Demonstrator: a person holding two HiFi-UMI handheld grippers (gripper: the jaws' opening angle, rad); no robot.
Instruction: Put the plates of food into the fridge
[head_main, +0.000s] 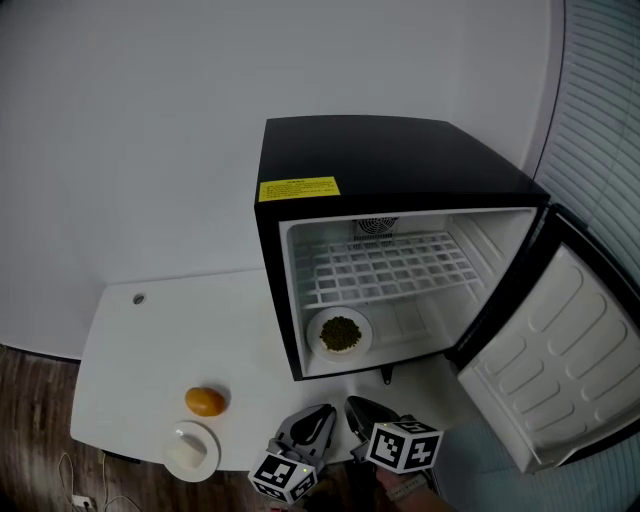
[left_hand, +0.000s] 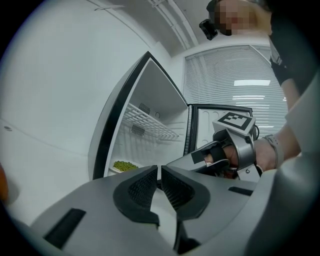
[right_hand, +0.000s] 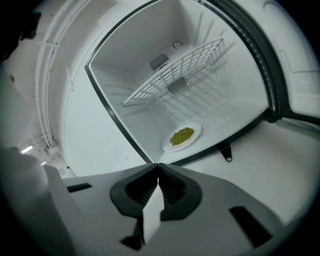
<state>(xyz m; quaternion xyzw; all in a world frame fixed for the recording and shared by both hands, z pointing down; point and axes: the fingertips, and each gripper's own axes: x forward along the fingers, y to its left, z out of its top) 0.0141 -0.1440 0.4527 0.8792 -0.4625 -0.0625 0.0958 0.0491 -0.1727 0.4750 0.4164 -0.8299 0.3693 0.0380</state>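
A white plate of green food (head_main: 340, 333) lies on the fridge's floor, under the wire shelf (head_main: 390, 265); it also shows in the left gripper view as the plate of green food (left_hand: 125, 165) and in the right gripper view as the plate of green food (right_hand: 182, 136). On the white table (head_main: 230, 320) a second white plate (head_main: 192, 450) with something pale on it sits at the front left, beside an orange (head_main: 205, 401). My left gripper (head_main: 325, 412) (left_hand: 160, 167) and right gripper (head_main: 355, 405) (right_hand: 158, 164) hover side by side before the open fridge, both shut and holding nothing.
The black fridge (head_main: 275, 290) stands on the table with its door (head_main: 560, 350) swung wide open to the right. Window blinds (head_main: 600, 120) hang at the far right. A small hole (head_main: 138, 298) marks the table's back left.
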